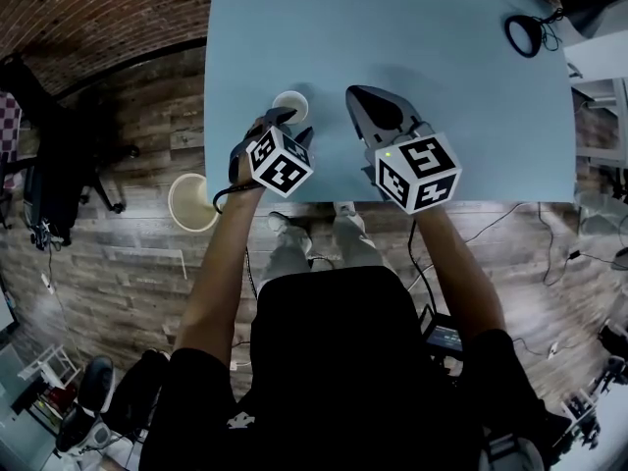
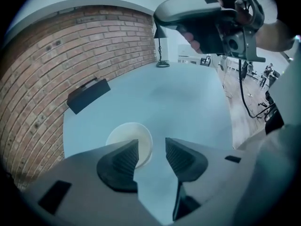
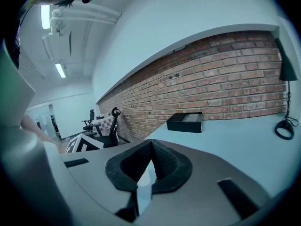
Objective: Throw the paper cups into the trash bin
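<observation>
One white paper cup (image 1: 290, 106) stands upright on the light blue table (image 1: 471, 86), mouth up, looks empty, near the front left corner. Round trash bin (image 1: 193, 202) sits open on the wood floor (image 1: 128, 243) just off that corner.

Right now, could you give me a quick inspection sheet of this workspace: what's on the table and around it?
Surface: light blue table, few things on it.
Job's things: one paper cup standing mouth up near the front edge; round pale trash bin on the wooden floor, left of the table.
Clutter: black box at the far edge; lamp base at the far right corner.
Grippers: left gripper open, just short of the cup, gripping nothing; right gripper shut and empty, above the table.
Cables: loose cables on the floor at right.
Surroundings: brick wall; office chair at left.
</observation>
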The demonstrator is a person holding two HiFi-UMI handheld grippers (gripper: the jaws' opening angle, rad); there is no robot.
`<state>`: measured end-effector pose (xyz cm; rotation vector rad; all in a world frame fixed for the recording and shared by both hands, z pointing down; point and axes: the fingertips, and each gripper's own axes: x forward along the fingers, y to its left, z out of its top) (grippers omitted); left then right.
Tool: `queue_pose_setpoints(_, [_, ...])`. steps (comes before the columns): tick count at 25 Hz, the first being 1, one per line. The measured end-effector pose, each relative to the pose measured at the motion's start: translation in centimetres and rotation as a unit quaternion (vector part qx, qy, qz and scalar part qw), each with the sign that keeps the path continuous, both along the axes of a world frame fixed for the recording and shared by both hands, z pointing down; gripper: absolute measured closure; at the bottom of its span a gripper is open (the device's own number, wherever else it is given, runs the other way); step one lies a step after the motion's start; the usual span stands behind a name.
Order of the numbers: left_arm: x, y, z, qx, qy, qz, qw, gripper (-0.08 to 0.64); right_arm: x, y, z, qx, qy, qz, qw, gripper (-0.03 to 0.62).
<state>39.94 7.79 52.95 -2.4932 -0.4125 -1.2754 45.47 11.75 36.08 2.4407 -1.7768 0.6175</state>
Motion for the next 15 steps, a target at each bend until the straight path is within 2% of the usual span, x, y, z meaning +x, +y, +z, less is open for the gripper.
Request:
queue_pose_setpoints(3, [0.4,-0.3,0.0,0.008,0.0,-0.015,0.9998,0.391,0.3,0.4,0.2,-0.001,-0.002,0.0,1.0,0.591])
queue_pose_setpoints(6, [0.6,-1.1,0.0,0.019,0.005,-0.03,0.9993,0.477,0.6,0.5,0.5,-0.003,-0.004,-0.001,1.0,0.591])
queue_pose_setpoints(11, [0.3,-1.8,-0.1,0.015,0.005,-0.046,0.9988,0.526,0.4,0.5,0.8,-0.007,-0.009,-0.005,1.0,0.591])
queue_pose_setpoints(15, [0.2,-1.4,-0.2,0.021,0.004,-0.037,0.9991,0.529,0.4,0.9,0.7,-0.009,-0.006,-0.006,1.0,0.591])
